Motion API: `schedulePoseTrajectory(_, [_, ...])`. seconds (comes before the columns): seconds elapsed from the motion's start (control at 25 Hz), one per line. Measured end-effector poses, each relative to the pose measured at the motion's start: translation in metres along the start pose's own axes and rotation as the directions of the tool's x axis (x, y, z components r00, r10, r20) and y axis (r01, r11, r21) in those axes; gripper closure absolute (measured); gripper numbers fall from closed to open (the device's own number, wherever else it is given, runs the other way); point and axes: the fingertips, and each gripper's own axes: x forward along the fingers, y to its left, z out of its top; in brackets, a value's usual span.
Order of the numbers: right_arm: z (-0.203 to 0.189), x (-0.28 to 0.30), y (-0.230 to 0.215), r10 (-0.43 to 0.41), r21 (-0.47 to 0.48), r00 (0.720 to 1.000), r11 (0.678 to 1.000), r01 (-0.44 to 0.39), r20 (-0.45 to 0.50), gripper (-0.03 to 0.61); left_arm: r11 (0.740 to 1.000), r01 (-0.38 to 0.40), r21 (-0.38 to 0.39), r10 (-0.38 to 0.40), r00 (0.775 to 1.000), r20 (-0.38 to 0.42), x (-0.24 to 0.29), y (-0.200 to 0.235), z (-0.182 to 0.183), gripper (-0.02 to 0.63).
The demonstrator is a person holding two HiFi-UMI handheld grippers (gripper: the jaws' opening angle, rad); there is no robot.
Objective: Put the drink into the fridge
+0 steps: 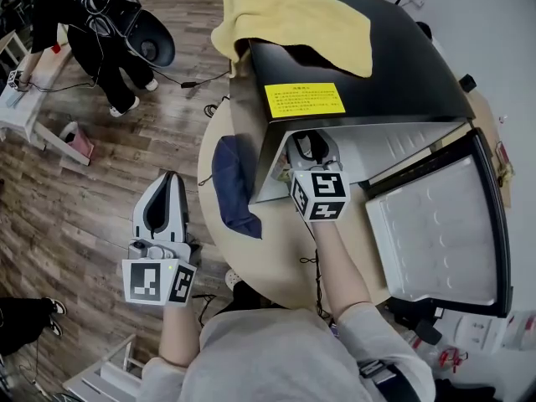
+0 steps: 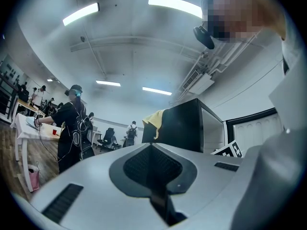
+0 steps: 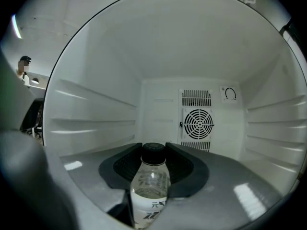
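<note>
Nearly done: the right gripper [image 1: 311, 141], clamped on the drink bottle [image 3: 152, 183], reaches inside the open fridge [image 1: 394, 74]. Release and shutting the door [image 1: 435, 224] remain. The left gripper [image 1: 170, 182] hangs closed and empty at left.

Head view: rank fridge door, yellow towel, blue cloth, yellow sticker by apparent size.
1. fridge door
2. yellow towel
3. blue cloth
4. yellow sticker
The last two look close, so their order is unsure.
</note>
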Motion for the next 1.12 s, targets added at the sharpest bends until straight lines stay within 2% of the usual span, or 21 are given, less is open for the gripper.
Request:
schedulePoseTrajectory(0.44, [-0.003,-0.008,0.003,0.027,0.012,0.999,1.000,-0.026,-0.032,0.410,1.000,0.014,-0.002,-0.014,1.000,0.003,-0.001,-0.014,0.001,0.605])
schedulePoseTrajectory(0.72, [0.013,-0.033,0.000,0.042,0.027,0.999,0.999,-0.042,0.017,0.408,1.000,0.015,0.003,-0.015,1.000,0.015,-0.009,-0.032,0.004,0.606])
schedulePoseTrajectory(0.76, [0.016,-0.039,-0.001,0.044,0.032,0.999,0.998,-0.045,0.026,0.414,1.000,0.017,0.003,-0.017,1.000,0.018,-0.009,-0.036,0.005,0.605])
schedulePoseTrajectory(0.88, [0.022,-0.057,-0.005,0.042,0.030,0.998,0.999,-0.044,0.046,0.561,1.000,0.025,0.006,-0.025,0.999,0.026,-0.011,-0.049,0.007,0.605])
schedulePoseTrajectory(1.12, [0.027,-0.099,-0.013,0.046,0.036,0.997,0.998,-0.049,0.066,0.568,0.999,0.043,0.008,-0.043,0.998,0.039,-0.015,-0.077,0.010,0.606])
